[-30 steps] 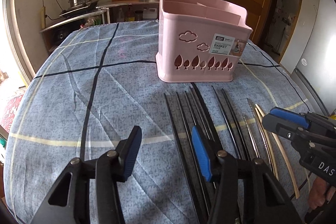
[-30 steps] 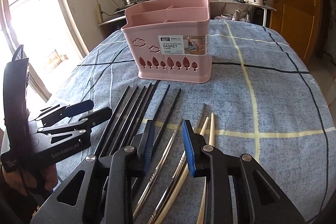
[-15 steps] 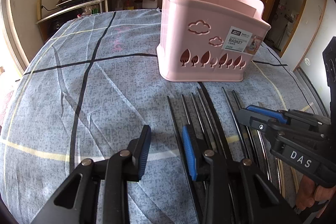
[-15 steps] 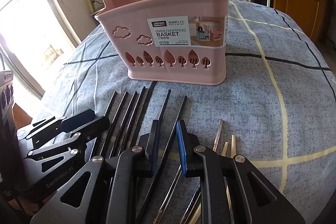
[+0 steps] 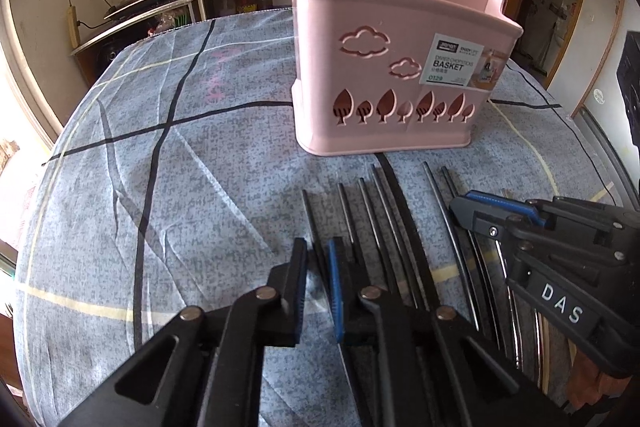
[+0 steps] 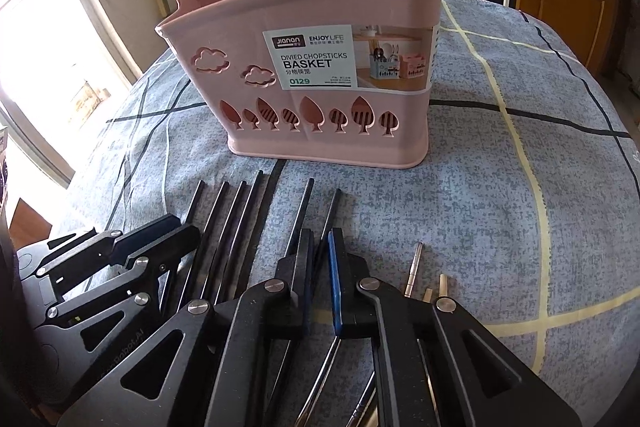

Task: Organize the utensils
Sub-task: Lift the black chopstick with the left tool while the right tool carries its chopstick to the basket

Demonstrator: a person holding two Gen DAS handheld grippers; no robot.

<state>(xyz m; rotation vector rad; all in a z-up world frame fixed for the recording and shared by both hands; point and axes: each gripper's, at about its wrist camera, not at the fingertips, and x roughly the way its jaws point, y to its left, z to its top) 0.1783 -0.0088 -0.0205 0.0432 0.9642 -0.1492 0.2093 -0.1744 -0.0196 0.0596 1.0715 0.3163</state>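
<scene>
Left wrist: chopstick point(image 5: 316, 227) between gripper point(image 5: 318, 291) fingers.

My left tool point(image 5: 318, 277) is black, with angular arms that have triangle-shaped holes and round silver screws at the joints. One finger point(image 5: 335, 291) has a blue pad with fine ridges. Seen from the right wrist, its body carries the pale letters "GenRobot.AI". My right tool point(image 6: 318, 277) has the same black build, silver screws and one blue pad. From the left wrist, white letters "DAS" stand on its side, and a little reddish skin of my hand point(image 5: 588, 385) shows under it.
</scene>
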